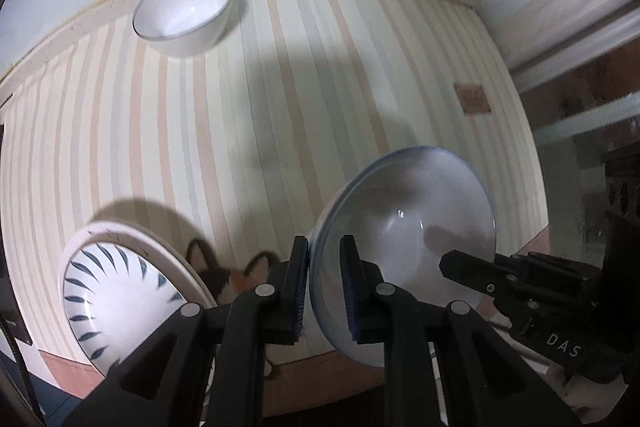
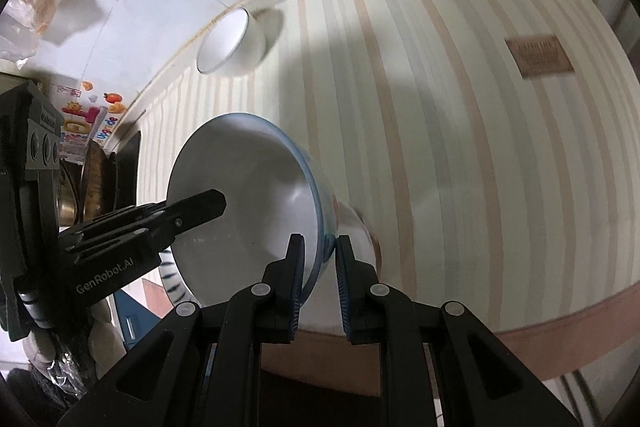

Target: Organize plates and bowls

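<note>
A white bowl with a blue rim (image 1: 404, 223) is held in the air above the striped table, tilted on its side. My left gripper (image 1: 323, 283) is shut on its near rim. My right gripper (image 2: 318, 279) is shut on the opposite rim of the same bowl (image 2: 248, 195). Each gripper shows in the other's view, the right one (image 1: 520, 283) and the left one (image 2: 160, 223). A plate with blue leaf strokes (image 1: 120, 287) lies at the near left of the table. A plain white bowl (image 1: 186, 13) stands far back by the wall; it also shows in the right wrist view (image 2: 230, 43).
The striped tablecloth (image 1: 280, 99) covers the table. A brown label (image 1: 472, 99) lies on the cloth at the right. A cat print (image 1: 236, 275) shows by the plate. The wall runs close behind the far bowl. Clutter and stickers (image 2: 88, 119) stand to the left.
</note>
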